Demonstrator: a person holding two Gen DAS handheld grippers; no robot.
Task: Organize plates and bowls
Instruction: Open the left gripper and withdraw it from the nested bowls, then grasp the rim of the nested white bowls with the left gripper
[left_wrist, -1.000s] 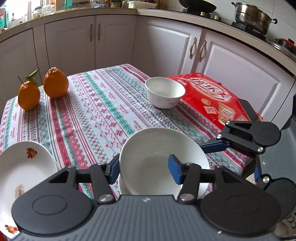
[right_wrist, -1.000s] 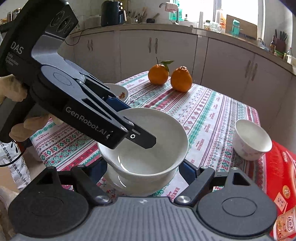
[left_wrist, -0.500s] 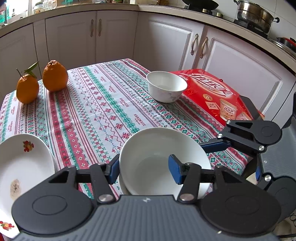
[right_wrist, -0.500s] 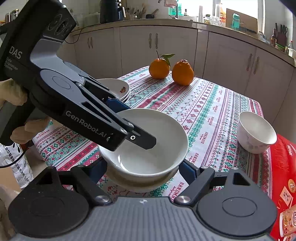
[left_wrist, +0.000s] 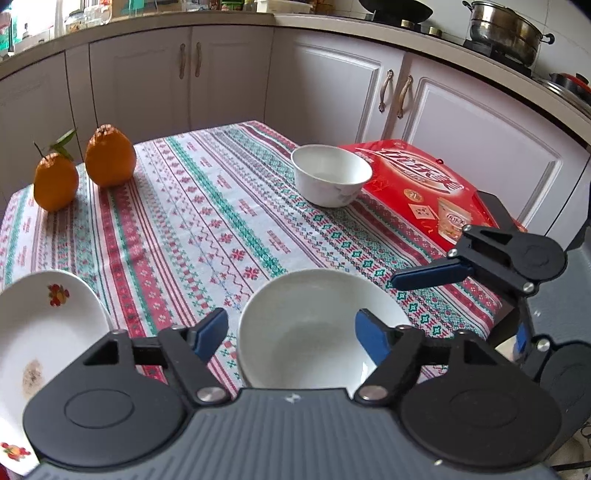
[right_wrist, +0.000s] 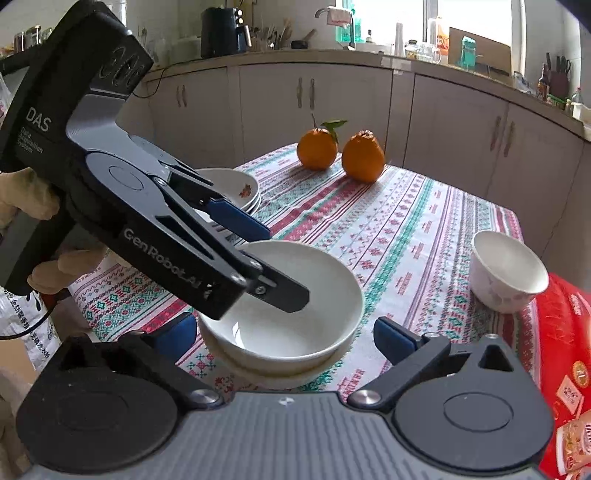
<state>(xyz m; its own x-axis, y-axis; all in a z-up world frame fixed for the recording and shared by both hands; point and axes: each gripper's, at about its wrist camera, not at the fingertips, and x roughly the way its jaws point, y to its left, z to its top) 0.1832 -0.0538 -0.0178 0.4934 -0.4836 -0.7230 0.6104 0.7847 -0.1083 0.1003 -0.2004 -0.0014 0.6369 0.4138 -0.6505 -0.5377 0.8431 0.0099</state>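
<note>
Right wrist view: glossy white round bowl (right_wrist: 284, 314) nested on another bowl, low centre, near the table's front edge.

Both grippers have just been opening: the right gripper (right_wrist: 284, 334) gapes wide, pads clear of the bowl's sides; the left gripper (left_wrist: 291, 334) straddles the rim, half open, pads off it. Open patterned tablecloth (left_wrist: 207, 221) stretches beyond; small bowl (left_wrist: 330, 179) upper right, floral plates (left_wrist: 40, 332) lower left.

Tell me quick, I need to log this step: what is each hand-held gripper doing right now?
Left hand-held gripper: open, jaws just opened, straddling the white bowl's rim without gripping.
Right hand-held gripper: open, jaws just widened, bowl between them, untouched.
</note>
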